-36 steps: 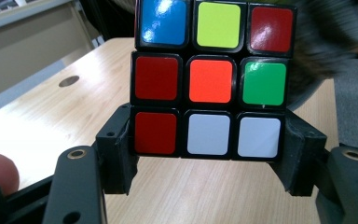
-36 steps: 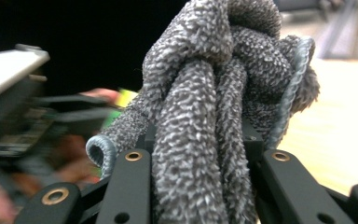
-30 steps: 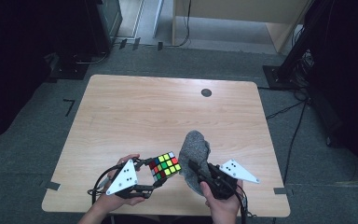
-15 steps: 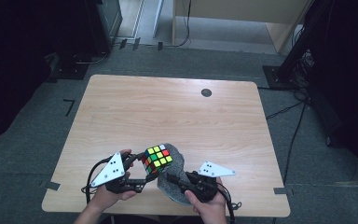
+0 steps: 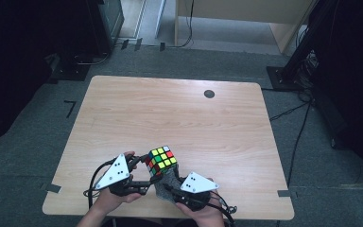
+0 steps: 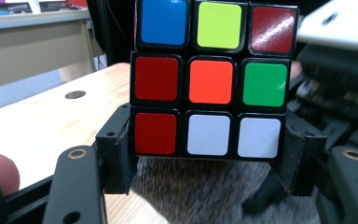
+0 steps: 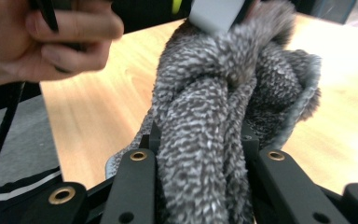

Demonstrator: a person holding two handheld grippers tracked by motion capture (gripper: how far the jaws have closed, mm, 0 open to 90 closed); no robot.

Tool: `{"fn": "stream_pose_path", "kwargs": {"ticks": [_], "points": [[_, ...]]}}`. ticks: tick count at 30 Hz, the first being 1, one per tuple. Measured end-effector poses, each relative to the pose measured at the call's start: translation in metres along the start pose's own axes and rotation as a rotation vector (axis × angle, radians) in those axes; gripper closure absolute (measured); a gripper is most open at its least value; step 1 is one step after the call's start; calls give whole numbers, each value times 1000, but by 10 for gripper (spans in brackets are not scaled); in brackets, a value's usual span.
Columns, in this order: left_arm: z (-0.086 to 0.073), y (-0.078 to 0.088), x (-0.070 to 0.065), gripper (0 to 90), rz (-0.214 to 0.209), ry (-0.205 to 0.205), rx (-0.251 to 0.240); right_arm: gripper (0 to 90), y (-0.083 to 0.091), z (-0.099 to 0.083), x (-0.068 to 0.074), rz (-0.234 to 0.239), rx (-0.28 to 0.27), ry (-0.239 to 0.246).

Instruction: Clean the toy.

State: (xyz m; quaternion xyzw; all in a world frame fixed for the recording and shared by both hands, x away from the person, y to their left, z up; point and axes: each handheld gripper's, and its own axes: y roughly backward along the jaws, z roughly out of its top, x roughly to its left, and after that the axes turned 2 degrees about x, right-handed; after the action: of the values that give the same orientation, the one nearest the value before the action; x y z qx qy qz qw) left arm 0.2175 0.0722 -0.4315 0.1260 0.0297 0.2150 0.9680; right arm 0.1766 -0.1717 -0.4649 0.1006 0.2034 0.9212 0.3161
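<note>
Grey carpet surrounds the wooden table point(image 5: 123, 113), and the work happens at its near edge. At the left, the left gripper point(image 6: 209, 163) clamps the puzzle cube point(image 5: 161, 160) by its bottom layer, lifted off the wood, probably so all faces stay reachable. Beside it on the right, the right gripper point(image 7: 198, 154) pinches a bunched grey cloth point(image 7: 223, 93) just under the cube, apparently for wiping it.

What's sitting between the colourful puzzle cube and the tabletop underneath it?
A grey fuzzy cloth, bunched under the cube above the table. The left gripper view shows it best.
</note>
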Motion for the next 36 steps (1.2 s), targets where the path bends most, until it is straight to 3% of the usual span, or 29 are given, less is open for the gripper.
{"fn": "stream_pose_path", "kwargs": {"ticks": [3, 6, 8, 10, 13, 15, 19, 22, 25, 30, 32, 34, 36], "points": [[2, 3, 3, 343, -1, 16, -20, 703, 12, 5, -9, -60, -33, -30], [2, 5, 4, 343, 7, 8, -6, 705, 24, 5, -18, -132, -131, -94], [2, 4, 4, 343, -4, 25, -11, 704, 29, 6, -20, -167, -165, -95], [3, 4, 4, 343, -15, 44, -25, 703, 25, 5, -17, -138, -158, -72], [4, 3, 4, 343, -14, 66, -41, 692, 7, 0, -4, -44, -87, -33], [5, 3, 5, 343, 0, 95, -60, 688, -4, -3, 5, 18, -56, -34], [2, 0, 7, 342, 12, 121, -51, 690, -14, -1, 17, 65, -64, -50], [0, -2, 5, 342, 12, 114, -38, 698, -7, 3, 14, 45, -101, -93], [2, -1, 4, 343, 13, 109, -47, 707, 1, 2, 3, -24, -110, -137], [3, 3, 7, 343, 21, 108, -50, 709, 17, -10, -25, -142, -167, -346], [3, 3, 8, 342, 16, 122, -58, 707, 19, -13, -29, -170, -150, -357], [3, 2, 7, 343, 14, 120, -55, 705, 14, -13, -23, -136, -118, -332], [3, -1, 5, 342, 14, 113, -40, 699, 4, -10, -9, -85, -81, -259]]}}
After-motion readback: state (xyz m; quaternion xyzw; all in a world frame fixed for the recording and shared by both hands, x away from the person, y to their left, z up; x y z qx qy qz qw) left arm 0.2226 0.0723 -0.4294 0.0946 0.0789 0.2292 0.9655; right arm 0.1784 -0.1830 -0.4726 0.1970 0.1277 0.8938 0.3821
